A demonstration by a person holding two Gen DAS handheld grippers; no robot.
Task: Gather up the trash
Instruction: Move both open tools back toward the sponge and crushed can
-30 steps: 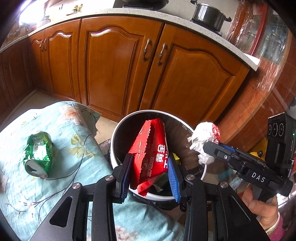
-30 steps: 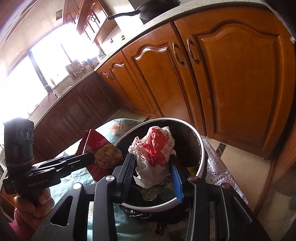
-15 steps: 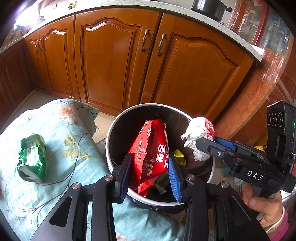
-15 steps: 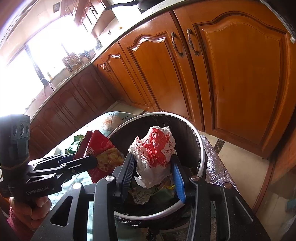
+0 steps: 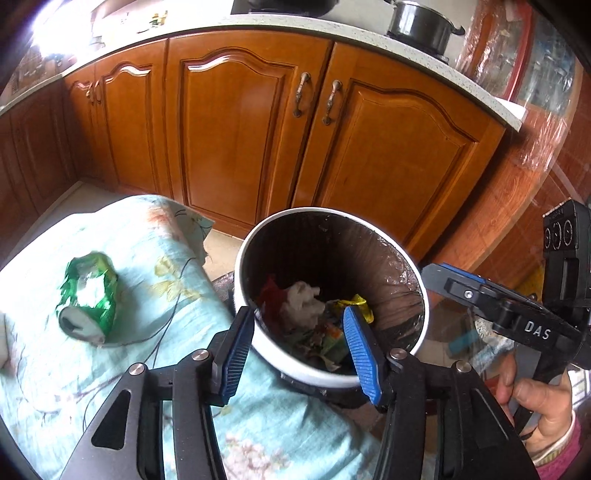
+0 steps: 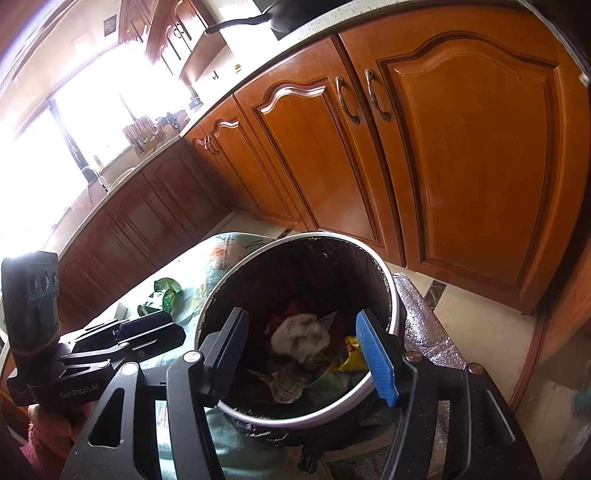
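A round white-rimmed trash bin [image 5: 424, 299] with a dark liner stands beside a cloth-covered table. Inside lie a crumpled white paper wad [image 5: 303, 301], a red snack wrapper [image 5: 269, 295] and other scraps; the wad [image 6: 301, 336] and bin rim [image 6: 395, 314] also show in the right wrist view. My left gripper [image 5: 299, 350] is open and empty over the bin's near rim. My right gripper [image 6: 303, 358] is open and empty above the bin. A crushed green can [image 5: 88, 291] lies on the floral tablecloth [image 5: 147, 258], left of the bin.
Wooden kitchen cabinets [image 5: 258, 122] stand behind the bin under a counter with a black pot [image 5: 421, 22]. The right gripper's body [image 5: 517, 314] is right of the bin. The left gripper's body [image 6: 92, 354] is left of the bin. Tiled floor [image 6: 472, 306] lies to the right.
Both grippers have opened. The red wrapper left my left gripper and the white paper wad left my right one; both now lie inside the bin.
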